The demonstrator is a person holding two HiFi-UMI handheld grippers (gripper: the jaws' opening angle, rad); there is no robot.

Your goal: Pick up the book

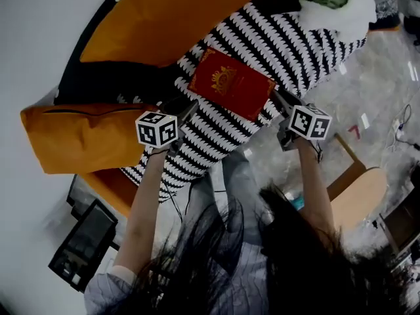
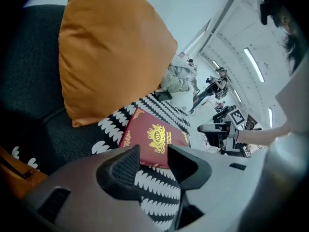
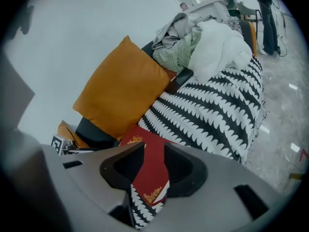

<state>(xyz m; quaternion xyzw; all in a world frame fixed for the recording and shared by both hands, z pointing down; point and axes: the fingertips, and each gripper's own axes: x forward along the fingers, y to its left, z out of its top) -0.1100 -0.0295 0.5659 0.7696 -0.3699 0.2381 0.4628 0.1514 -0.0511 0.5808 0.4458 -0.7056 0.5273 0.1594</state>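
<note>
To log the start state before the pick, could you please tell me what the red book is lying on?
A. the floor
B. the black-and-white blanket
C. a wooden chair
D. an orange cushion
B: the book lies flat on the blanket, whose pattern shows right beside it in all three views.

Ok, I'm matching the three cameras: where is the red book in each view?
Head view: red book, centre, on the black-and-white blanket.
Left gripper view: book at lower centre, just past the jaws.
Right gripper view: book at bottom centre, seen through the jaw gap.
Shared landmark: the big orange cushion behind the book.
</note>
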